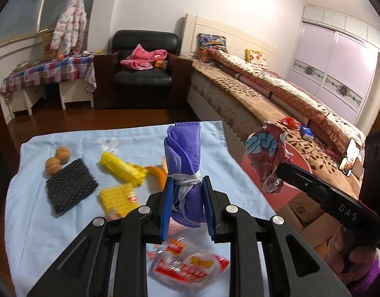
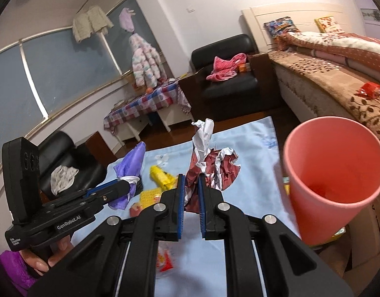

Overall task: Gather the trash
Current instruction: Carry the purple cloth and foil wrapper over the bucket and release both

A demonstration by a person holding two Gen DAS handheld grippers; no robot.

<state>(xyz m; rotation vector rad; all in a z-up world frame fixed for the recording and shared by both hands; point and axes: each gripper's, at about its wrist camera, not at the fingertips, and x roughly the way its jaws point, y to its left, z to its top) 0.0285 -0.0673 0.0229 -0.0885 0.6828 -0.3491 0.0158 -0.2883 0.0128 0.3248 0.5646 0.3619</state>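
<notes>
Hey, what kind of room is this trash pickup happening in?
Most likely a home bedroom: a made-up bed with pillows runs along one side, a black armchair stands by the wall, and clothes hang at the window.

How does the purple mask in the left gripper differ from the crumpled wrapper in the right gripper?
The purple mask is rolled into a neat bundle tied with its white straps; the crumpled wrapper is a loose, irregular wad. The mask is one plain colour; the wrapper is dark red with white patches. Both are held above the blue cloth, the mask in the left gripper, the wrapper in the right gripper.
</notes>
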